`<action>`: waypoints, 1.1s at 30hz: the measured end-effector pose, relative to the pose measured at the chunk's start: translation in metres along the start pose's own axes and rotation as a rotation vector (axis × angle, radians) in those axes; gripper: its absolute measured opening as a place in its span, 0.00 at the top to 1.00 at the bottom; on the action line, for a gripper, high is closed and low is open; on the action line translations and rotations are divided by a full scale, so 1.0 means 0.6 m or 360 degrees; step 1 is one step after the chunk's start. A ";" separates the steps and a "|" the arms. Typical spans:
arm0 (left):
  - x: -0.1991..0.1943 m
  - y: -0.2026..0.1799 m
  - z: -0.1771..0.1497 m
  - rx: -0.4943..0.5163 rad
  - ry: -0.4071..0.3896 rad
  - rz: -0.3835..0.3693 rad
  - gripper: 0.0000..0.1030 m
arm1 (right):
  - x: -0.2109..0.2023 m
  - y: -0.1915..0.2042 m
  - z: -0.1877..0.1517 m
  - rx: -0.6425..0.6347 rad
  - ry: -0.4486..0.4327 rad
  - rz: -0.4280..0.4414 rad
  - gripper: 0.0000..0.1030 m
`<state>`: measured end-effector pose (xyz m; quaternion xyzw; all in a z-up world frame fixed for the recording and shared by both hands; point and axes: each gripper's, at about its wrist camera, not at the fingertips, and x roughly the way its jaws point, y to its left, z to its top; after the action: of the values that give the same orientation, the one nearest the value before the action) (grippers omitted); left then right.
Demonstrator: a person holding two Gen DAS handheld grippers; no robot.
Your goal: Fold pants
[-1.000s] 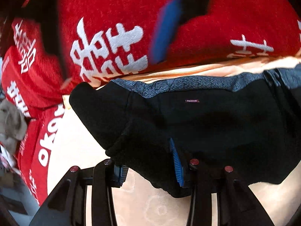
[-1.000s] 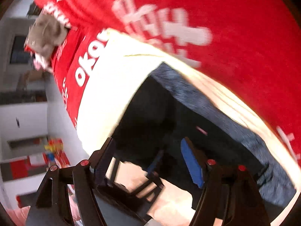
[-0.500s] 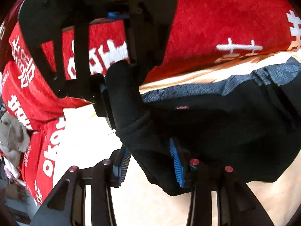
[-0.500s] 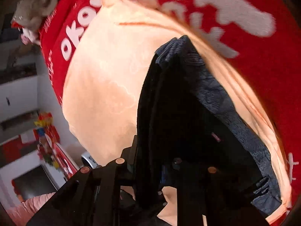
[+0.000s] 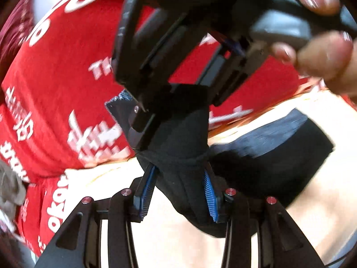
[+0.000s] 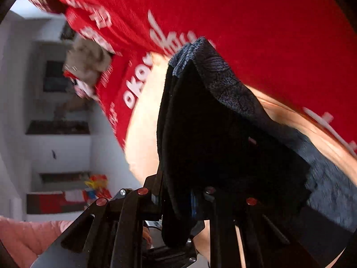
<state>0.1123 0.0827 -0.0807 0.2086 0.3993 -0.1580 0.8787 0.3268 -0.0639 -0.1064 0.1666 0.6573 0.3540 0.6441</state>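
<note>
Here the left tool pinches a thick bunch of the black pants between its blue pads. The right tool is clamped on the same pants too; its jaws have just been closing, and a fold of black cloth hangs between them. In the left view the right tool comes in from above, with a hand on its grip, and it bites the pants just past the left tool's hold.

The pants are partly lifted. One end hangs from the two tools, and the rest lies on a pale peach sheet. A gray-blue band runs along the top edge of the pants. A tiny tag sits on the black cloth, too small to read.

Behind the sheet lies a red blanket with white writing. The letters "oko" can be read; the other white marks are too blurry. A gray cloth sits on the red blanket.
</note>
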 end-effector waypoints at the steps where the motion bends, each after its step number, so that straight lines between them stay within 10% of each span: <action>1: -0.009 -0.021 0.012 0.0022 -0.0009 -0.0025 0.60 | -0.032 -0.013 -0.022 0.0016 -0.0060 0.0027 0.82; 10: -0.037 -0.250 0.080 0.0361 -0.0088 -0.0207 0.60 | -0.228 -0.176 -0.207 0.0245 -0.0479 0.0213 0.82; 20: 0.063 -0.432 0.050 0.0626 0.0091 -0.0350 0.60 | -0.254 -0.401 -0.341 0.0570 -0.0618 0.0270 0.80; 26: 0.104 -0.457 0.015 0.0739 0.0177 -0.0339 0.56 | -0.204 -0.487 -0.367 0.0727 -0.0605 0.0300 0.79; 30: 0.101 -0.451 0.007 0.0766 0.0215 -0.0391 0.23 | -0.184 -0.490 -0.370 0.0751 -0.0617 0.0311 0.78; 33: 0.080 -0.423 0.005 0.0767 0.0212 -0.0408 0.23 | -0.189 -0.489 -0.376 0.0823 -0.0623 0.0313 0.74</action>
<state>0.0316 -0.1433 -0.1769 0.3693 0.4302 -0.3443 0.7483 0.1918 -0.4006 -0.2411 0.4517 0.5700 0.1974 0.6573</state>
